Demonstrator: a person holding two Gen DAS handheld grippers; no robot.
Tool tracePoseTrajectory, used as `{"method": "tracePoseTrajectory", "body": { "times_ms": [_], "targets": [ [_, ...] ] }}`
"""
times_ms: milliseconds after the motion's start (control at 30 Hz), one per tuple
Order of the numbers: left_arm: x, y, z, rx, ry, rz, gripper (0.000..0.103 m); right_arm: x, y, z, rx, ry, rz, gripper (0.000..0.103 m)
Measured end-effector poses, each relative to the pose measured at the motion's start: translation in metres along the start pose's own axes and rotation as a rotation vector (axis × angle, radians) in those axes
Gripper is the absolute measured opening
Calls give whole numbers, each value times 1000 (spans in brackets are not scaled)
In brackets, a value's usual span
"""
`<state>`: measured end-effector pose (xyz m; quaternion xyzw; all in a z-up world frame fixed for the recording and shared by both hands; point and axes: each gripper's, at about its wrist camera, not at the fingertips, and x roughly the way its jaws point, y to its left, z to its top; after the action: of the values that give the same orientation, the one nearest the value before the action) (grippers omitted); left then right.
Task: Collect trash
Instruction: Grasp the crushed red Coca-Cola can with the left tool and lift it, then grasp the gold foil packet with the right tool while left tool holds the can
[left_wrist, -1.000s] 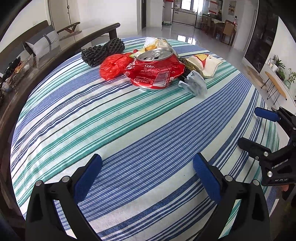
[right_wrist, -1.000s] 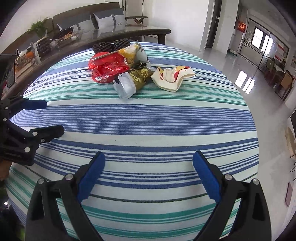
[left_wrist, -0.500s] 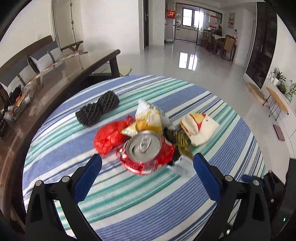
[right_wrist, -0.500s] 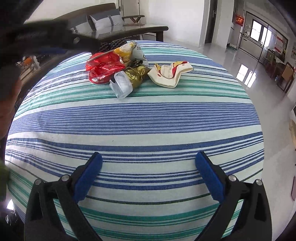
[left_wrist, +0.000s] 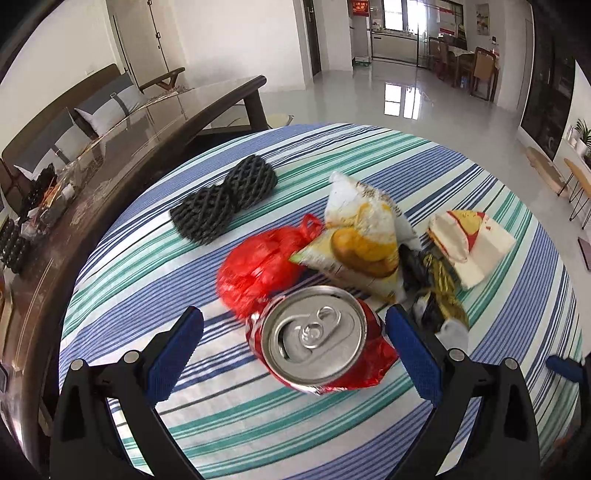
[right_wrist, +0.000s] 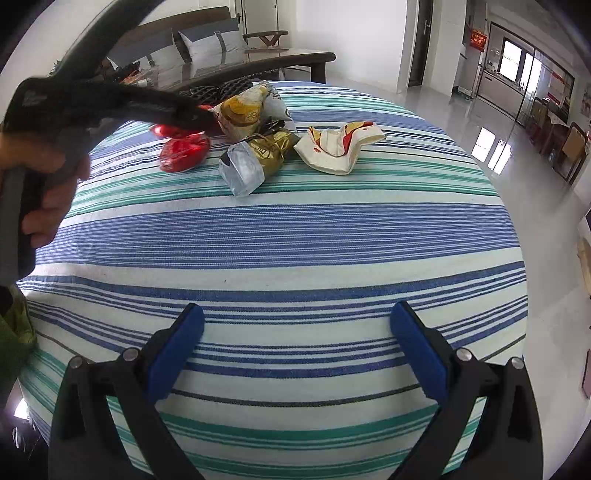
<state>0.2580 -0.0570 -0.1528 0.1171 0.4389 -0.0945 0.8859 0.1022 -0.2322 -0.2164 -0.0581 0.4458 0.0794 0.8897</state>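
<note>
Two grippers show over a round surface (right_wrist: 295, 236) covered in blue, green and white striped cloth. The left gripper (left_wrist: 293, 345) stands wide, its blue pads either side of a crushed red cola can (left_wrist: 317, 339) whose silver top faces the camera; the right pad sits just beside the can, the left pad well apart from it, and neither visibly touches. Taking the can as landmark: a red plastic bag (left_wrist: 258, 266) lies just behind it to the left, a yellow and white snack bag (left_wrist: 362, 236) behind it, and a black mesh sleeve (left_wrist: 221, 203) farther back beyond the red bag. A gold wrapper (left_wrist: 441, 280) lies to the can's right, with a white and red paper wrapper (left_wrist: 469, 243) beyond that. The right gripper (right_wrist: 295, 347) is also wide, holding nothing, over bare cloth well short of the can and the rest of the pile.
</note>
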Motion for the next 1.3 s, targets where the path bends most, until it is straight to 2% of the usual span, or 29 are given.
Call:
{"method": "tracePoseTrajectory", "body": {
  "times_ms": [200, 333, 433, 533, 667, 933, 1033, 1067, 1100, 1133, 1200, 1300],
  "targets": [
    [-23, 58, -50, -31, 23, 7, 98, -1, 0, -1, 2, 0, -3, 98],
    [-31, 80, -72, -58, 9, -68, 98, -2, 0, -1, 5, -1, -6, 98],
    [-24, 77, -82, -44, 25, -141, 98, -2, 0, -2, 7, 0, -9, 98],
    [-18, 60, -80, -8, 19, -180, 98, -2, 0, -2, 7, 0, -9, 98],
    [-3, 43, -70, -11, 27, -188, 98, -2, 0, -2, 9, 1, -5, 98],
    [24, 34, -43, -11, 27, -139, 98, 3, 0, 6, 13, 24, 3, 98],
    [31, 36, -36, -14, 24, -135, 97, 7, 1, 18, 43, 31, 52, 98],
    [32, 36, -34, -14, 21, -135, 96, 10, 2, 23, 58, 31, 75, 98],
    [31, 37, -34, -13, 10, -136, 87, 12, 2, 28, 71, 30, 92, 98],
    [29, 38, -34, -8, -2, -141, 74, 16, 3, 34, 89, 28, 112, 98],
    [25, 41, -36, 3, -17, -146, 61, 24, 3, 46, 122, 25, 135, 98],
    [19, 45, -45, 6, -18, -148, 61, 39, 2, 69, 180, 15, 146, 97]
  ]
}}
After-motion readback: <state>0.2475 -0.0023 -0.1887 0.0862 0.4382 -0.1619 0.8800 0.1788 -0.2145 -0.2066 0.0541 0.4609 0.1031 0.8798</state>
